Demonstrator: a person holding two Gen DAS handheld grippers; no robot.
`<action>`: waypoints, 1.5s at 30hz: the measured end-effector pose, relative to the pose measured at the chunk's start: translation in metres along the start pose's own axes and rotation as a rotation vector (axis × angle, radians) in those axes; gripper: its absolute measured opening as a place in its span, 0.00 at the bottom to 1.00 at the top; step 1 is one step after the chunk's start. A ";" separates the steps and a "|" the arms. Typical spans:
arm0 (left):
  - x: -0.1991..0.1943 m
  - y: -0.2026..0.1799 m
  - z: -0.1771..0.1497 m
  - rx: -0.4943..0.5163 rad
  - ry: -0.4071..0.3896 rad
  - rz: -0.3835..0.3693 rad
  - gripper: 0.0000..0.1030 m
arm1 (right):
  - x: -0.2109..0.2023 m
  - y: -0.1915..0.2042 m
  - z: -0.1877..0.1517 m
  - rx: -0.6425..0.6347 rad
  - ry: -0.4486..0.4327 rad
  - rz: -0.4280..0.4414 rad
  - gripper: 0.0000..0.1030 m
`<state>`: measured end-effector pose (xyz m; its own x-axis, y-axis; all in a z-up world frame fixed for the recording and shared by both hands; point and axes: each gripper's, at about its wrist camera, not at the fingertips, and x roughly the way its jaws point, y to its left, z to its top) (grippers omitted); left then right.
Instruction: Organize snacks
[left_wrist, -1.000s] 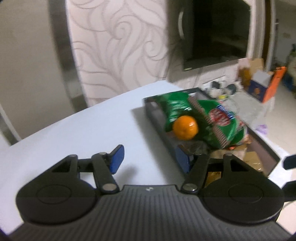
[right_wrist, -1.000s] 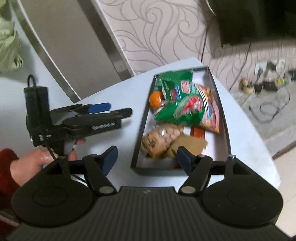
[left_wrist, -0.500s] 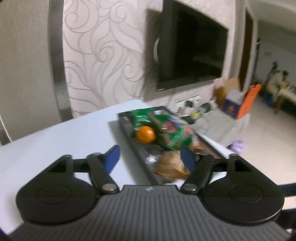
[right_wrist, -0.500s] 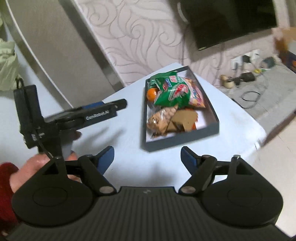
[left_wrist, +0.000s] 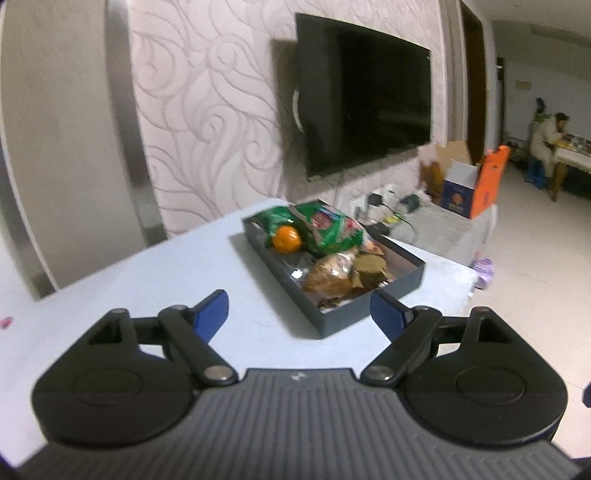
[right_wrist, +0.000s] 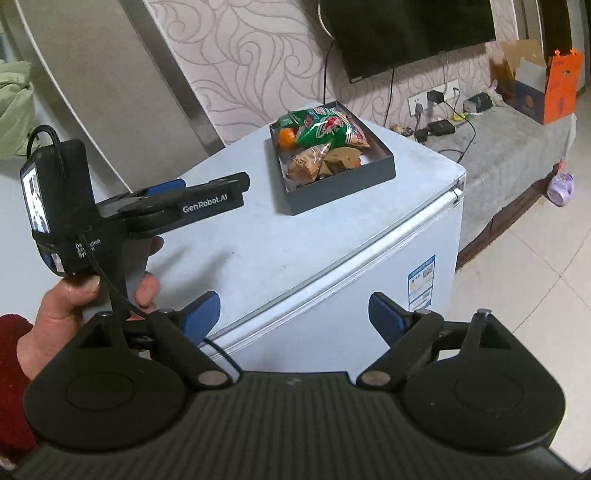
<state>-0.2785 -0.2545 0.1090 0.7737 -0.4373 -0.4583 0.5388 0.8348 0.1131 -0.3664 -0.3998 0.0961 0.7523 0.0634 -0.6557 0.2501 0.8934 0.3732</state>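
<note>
Dark snack tray (right_wrist: 341, 182) on the white freezer lid (right_wrist: 258, 251), holding an orange (right_wrist: 286, 137), a green chip bag (right_wrist: 325, 129) and brown packets (right_wrist: 314, 162). Left gripper (left_wrist: 299, 314) and right gripper (right_wrist: 293, 314): jaws opening wide, nothing between them, both well short of the tray.

The left gripper (left_wrist: 299, 310) points slightly downward with its jaws opening and nothing between them. In the right wrist view it sits left of the right gripper (right_wrist: 293, 314), held by the left hand (right_wrist: 74, 295), which wraps its handle above a red sleeve (right_wrist: 11, 376). The right gripper tilts down more steeply, its jaws likewise opening and empty.
</note>
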 end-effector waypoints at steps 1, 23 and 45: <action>-0.001 -0.001 0.001 -0.008 0.001 0.013 0.83 | -0.002 -0.001 0.000 -0.001 -0.003 0.001 0.88; 0.011 -0.032 0.016 -0.036 0.024 -0.023 0.83 | -0.020 -0.016 -0.003 -0.037 -0.036 0.037 0.89; 0.001 -0.052 0.011 -0.006 0.038 -0.040 0.83 | -0.020 -0.016 -0.005 -0.093 -0.012 0.049 0.89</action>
<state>-0.3022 -0.3018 0.1126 0.7386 -0.4575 -0.4952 0.5668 0.8191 0.0886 -0.3890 -0.4130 0.1001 0.7698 0.1030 -0.6300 0.1555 0.9269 0.3415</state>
